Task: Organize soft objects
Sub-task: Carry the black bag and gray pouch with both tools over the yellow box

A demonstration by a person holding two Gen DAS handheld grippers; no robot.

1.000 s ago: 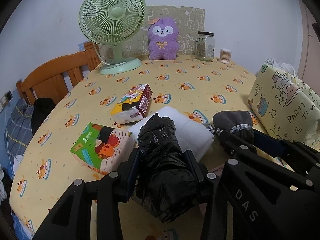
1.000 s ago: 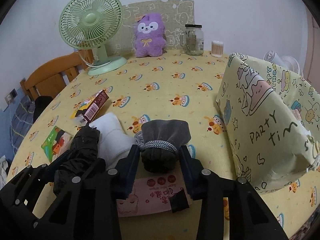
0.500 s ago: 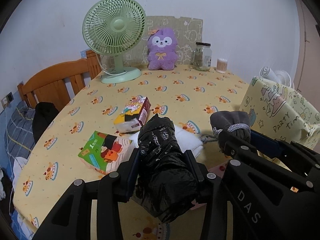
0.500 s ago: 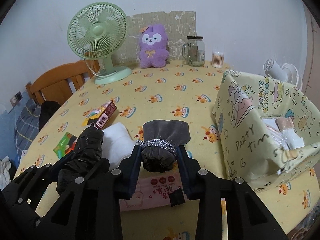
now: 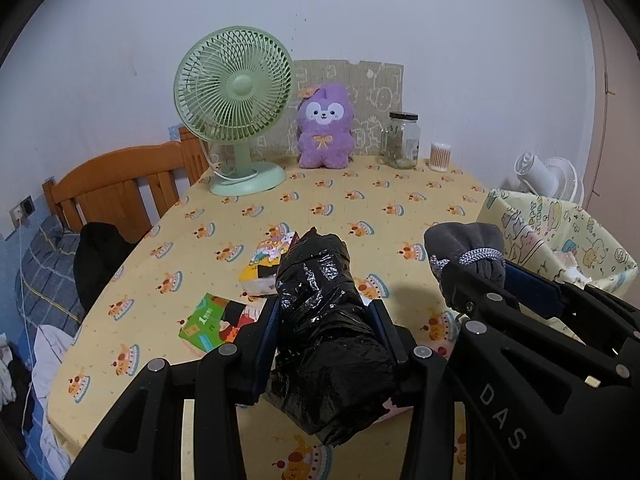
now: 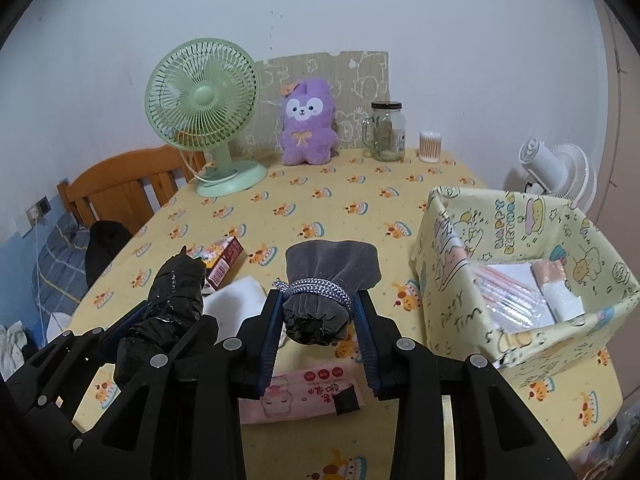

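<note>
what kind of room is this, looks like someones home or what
Most likely a home, perhaps a bedroom: a table in a cartoon-print cloth carries a purple plush toy and green desk fan, with plaid bedding alongside.

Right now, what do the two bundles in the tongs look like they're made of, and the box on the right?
Black bundle in the left tongs: thin plastic film, by its glossy crinkles. Grey pouch in the right tongs: probably velvet or suede-like cloth, matte and softly folded, tied with a braided cord. Box: seemingly covered in printed wrapping paper, creased along the edges.
</note>
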